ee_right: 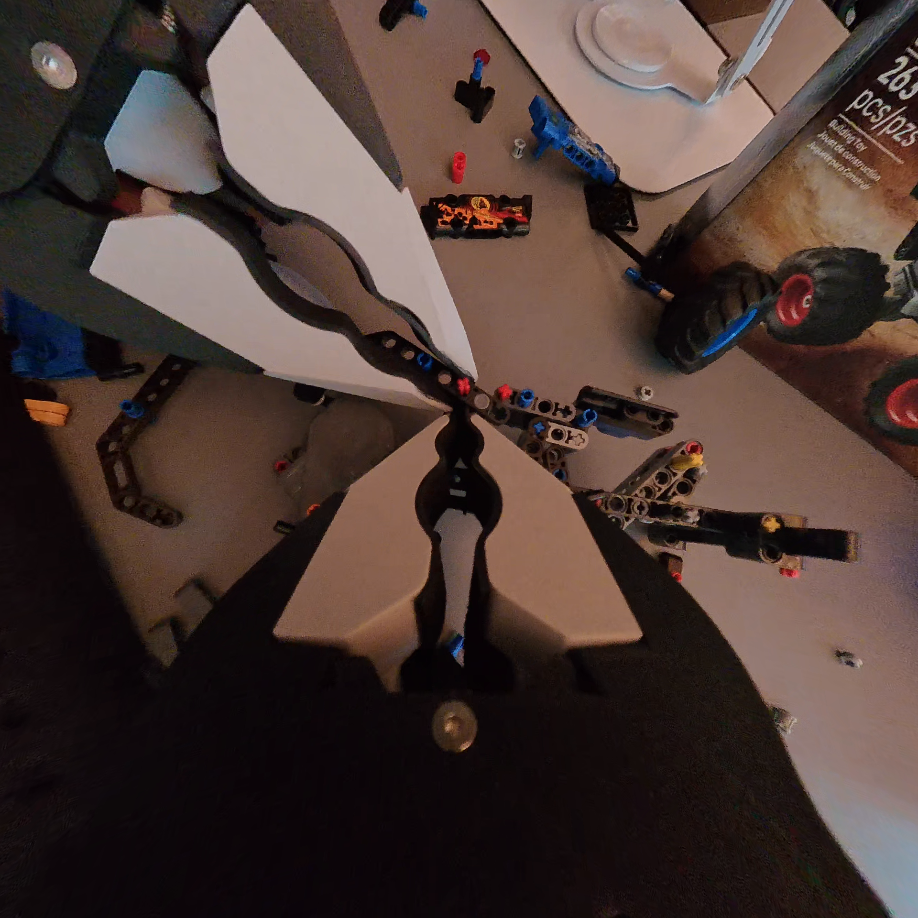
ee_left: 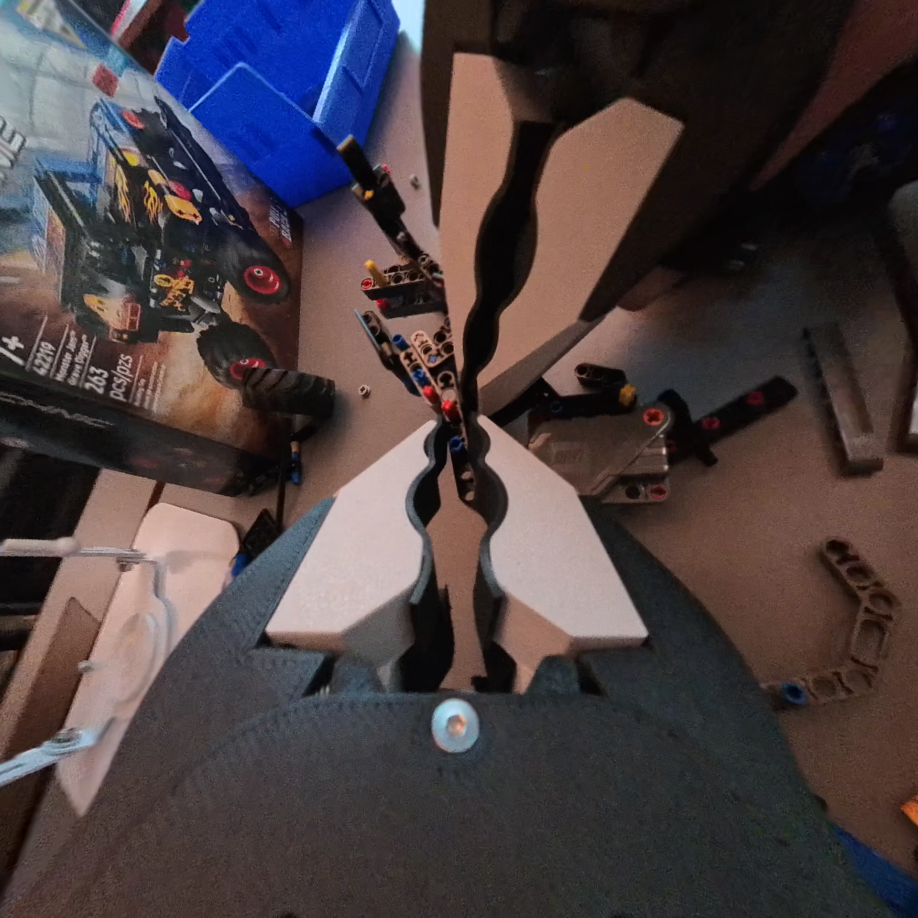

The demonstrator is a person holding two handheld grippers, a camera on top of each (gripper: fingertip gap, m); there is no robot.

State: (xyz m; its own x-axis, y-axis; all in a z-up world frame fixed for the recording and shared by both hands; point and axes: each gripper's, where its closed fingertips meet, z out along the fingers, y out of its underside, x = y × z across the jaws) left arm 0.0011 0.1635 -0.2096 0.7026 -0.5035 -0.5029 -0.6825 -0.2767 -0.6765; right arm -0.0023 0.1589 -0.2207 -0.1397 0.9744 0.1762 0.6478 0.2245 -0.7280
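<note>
A black holed beam point(ee_left: 464, 472) with blue and red pins sticks out of a toy-brick assembly point(ee_left: 427, 357) of black and grey beams. My left gripper point(ee_left: 459, 432) is shut on this beam. My right gripper point(ee_left: 469, 397) comes in from the top, and its tips are closed at the beam's red-pinned end, right against the left tips. In the right wrist view my right gripper point(ee_right: 459, 417) is shut at the beam point(ee_right: 402, 352), where it joins the assembly point(ee_right: 546, 412). The left gripper point(ee_right: 462, 392) reaches in from the upper left.
A toy set box point(ee_left: 149, 248) stands at the left with a black tyre point(ee_left: 288, 392) beside it and a blue bin point(ee_left: 278, 99) behind. A grey block point(ee_left: 601, 452) and a bent beam point(ee_left: 864, 626) lie to the right. A flame-printed panel point(ee_right: 477, 216), a red pin point(ee_right: 458, 166) and a blue piece point(ee_right: 571, 139) lie on the table.
</note>
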